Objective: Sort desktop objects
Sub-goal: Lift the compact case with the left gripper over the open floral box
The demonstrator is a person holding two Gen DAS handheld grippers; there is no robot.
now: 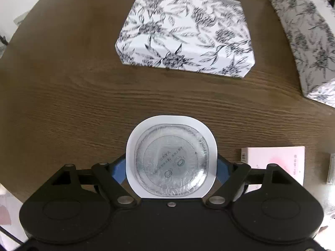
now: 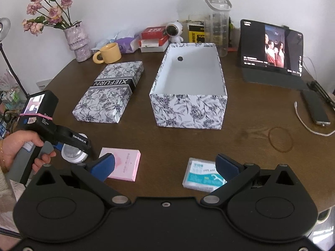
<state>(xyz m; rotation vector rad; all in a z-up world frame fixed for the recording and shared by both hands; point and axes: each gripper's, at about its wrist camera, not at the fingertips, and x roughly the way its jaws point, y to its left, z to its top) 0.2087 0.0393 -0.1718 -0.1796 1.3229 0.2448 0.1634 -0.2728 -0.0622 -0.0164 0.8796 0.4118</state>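
The left tool (image 1: 171, 166) is pinching a round white container (image 1: 171, 156) between its blue pads, holding it above the brown bench (image 1: 62, 104). Ahead of it the floral lid (image 1: 186, 31) is lying flat. The right tool (image 2: 165, 167) is hovering spread wide, a pink box (image 2: 125, 164) by its left pad and a floss pack (image 2: 201, 174) by its right; the open floral box (image 2: 188, 87) is sitting farther ahead.

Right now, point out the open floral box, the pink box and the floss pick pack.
open floral box (image 2: 189, 113): right wrist view, on its front wall.
pink box (image 2: 125, 163): right wrist view, on its top face.
floss pick pack (image 2: 199, 173): right wrist view, on its clear lid.
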